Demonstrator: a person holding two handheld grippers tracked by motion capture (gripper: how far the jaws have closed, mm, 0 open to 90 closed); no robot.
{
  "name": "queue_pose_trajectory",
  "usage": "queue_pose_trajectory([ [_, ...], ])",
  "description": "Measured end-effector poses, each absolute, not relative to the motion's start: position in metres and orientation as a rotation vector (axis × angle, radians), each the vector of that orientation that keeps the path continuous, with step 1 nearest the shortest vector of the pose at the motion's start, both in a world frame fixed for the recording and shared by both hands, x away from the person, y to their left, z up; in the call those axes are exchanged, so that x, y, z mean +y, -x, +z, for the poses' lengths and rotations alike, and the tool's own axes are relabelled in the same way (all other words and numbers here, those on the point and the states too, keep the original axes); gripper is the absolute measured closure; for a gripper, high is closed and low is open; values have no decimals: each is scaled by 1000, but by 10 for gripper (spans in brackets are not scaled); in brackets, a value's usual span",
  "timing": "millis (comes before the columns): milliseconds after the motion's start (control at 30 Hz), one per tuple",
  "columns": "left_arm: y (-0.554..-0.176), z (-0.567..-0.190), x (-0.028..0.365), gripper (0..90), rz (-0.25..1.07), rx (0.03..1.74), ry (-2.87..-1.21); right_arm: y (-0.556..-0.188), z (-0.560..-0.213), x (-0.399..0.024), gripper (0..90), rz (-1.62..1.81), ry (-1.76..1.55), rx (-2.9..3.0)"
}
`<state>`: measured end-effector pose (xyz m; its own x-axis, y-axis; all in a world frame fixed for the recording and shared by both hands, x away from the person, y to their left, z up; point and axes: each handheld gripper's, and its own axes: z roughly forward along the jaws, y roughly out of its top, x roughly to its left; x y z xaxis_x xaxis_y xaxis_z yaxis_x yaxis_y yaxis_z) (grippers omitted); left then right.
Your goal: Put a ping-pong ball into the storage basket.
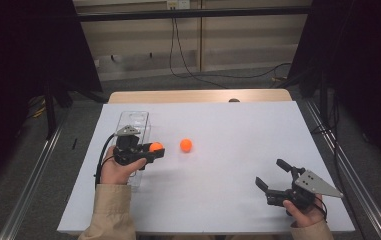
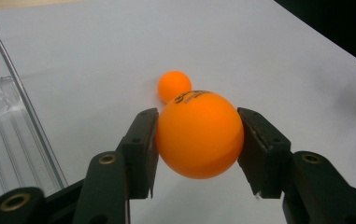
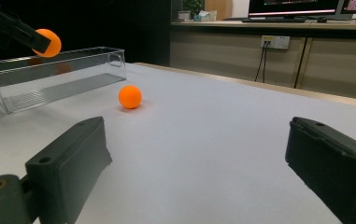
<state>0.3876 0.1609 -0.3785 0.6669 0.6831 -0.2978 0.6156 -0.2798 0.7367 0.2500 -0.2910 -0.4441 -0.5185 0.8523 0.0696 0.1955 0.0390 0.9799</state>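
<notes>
So the left gripper [image 1: 154,150] has an orange ping-pong ball [image 2: 199,134] clamped between its two black jaws — you can see in the left gripper view that both pads press on the ball's sides, with some dark print showing on top of it. The ball sits right at the jaw tips, lifted clear of the table; in the right gripper view it hangs above the near wall of a clear plastic tray [image 1: 134,121]. That tray is just off to the gripper's left side, long and narrow with a ribbed floor. A second orange ball [image 1: 186,145] lies on the sheet just ahead of the jaw tips, a little beyond the held one, not touching it. The left hand [image 1: 120,171] wraps the gripper's body from below, forearm in a beige sleeve, jaws pointing roughly level and toward the table's middle. The right gripper [image 1: 273,176] is well apart from all this, near the front right of the table, jaws spread wide with nothing between them, pointing across toward the loose ball. The table is covered with a plain white sheet [image 1: 238,150] over a wooden top — behind it grey floor, trailing cables, and a wall with a socket.
</notes>
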Motion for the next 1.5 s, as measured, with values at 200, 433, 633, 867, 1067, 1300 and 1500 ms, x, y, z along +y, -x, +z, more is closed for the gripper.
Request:
queue_pose_trajectory([
  [200,-388,-379,163,510,109,1011,-1984,-250,-444,-291,50,1518,-1059,1763],
  [433,-388,-379,164,509,117,1014,-1983,-250,-444,-291,49,1518,-1058,1763],
  [633,-388,-378,166,510,120,1018,-1979,-250,-444,-291,50,1517,-1058,1764],
  [867,-388,-377,169,510,130,1024,-1967,-250,-444,-291,50,1517,-1056,1765],
  [1067,-388,-377,172,509,140,1033,-1970,-250,-444,-291,50,1517,-1055,1766],
  [1300,-388,-376,174,510,149,1042,-1964,-250,-444,-291,50,1517,-1055,1766],
  [1500,-388,-376,177,510,154,1047,-1954,-250,-444,-291,50,1517,-1053,1768],
])
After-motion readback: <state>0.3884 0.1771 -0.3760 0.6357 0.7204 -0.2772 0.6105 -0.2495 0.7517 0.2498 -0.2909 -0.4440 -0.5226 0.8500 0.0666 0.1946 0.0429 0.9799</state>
